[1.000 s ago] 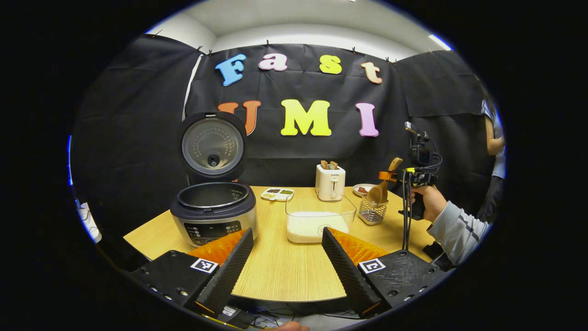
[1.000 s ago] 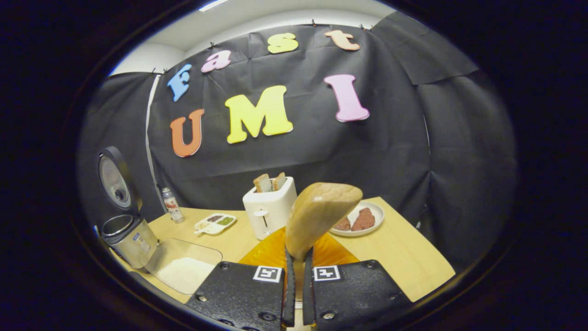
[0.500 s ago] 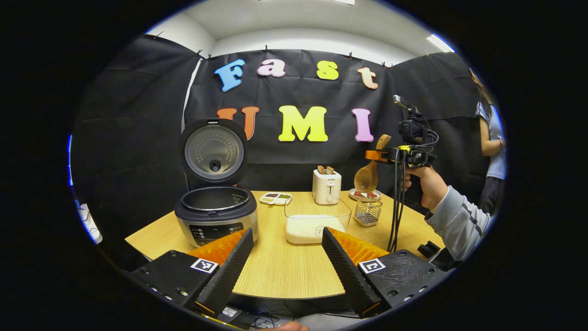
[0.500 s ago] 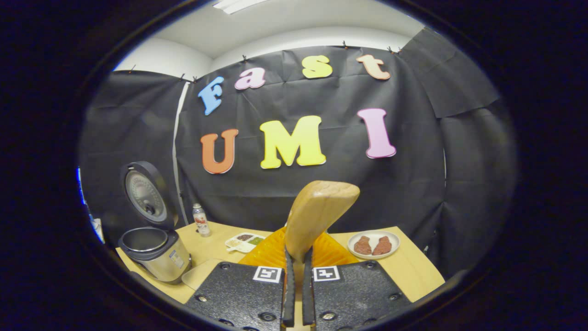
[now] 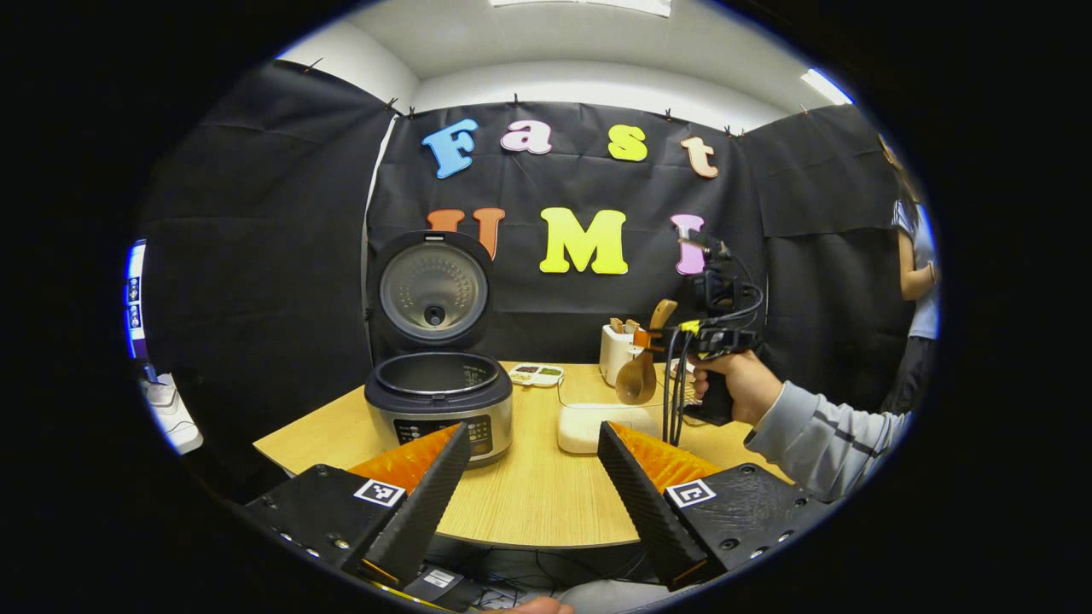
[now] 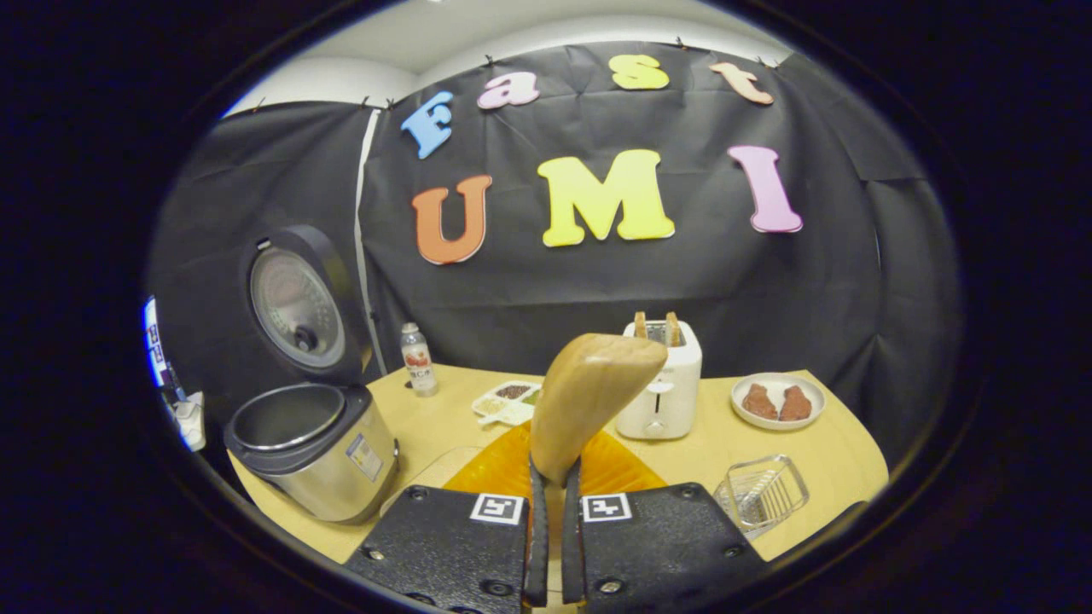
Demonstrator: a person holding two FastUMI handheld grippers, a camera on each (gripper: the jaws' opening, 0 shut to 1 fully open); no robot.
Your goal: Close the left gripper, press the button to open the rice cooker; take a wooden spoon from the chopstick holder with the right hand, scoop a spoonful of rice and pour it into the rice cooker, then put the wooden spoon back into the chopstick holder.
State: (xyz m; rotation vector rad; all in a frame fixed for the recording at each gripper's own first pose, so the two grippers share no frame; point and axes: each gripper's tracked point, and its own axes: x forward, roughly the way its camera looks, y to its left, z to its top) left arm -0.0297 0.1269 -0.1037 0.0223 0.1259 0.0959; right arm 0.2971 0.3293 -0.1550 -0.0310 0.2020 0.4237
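Over the desk (image 5: 529,486), right of the rice box: spoon lifted, scoop not yet made.

Right tool (image 6: 551,546) clenched on the wooden spoon (image 6: 589,401), handle pinched between both fingers, bowl hanging just above the clear rice container (image 5: 597,425) as the left gripper view shows it. Left tool (image 5: 533,477) released, jaws wide, idle at the near edge. Rice cooker (image 5: 439,401) stands with lid up, pot exposed. Chopstick holder (image 6: 762,493) sits on the desk. Step in hand looks like the carry toward the rice; next calls for dipping the bowl and levelling it.
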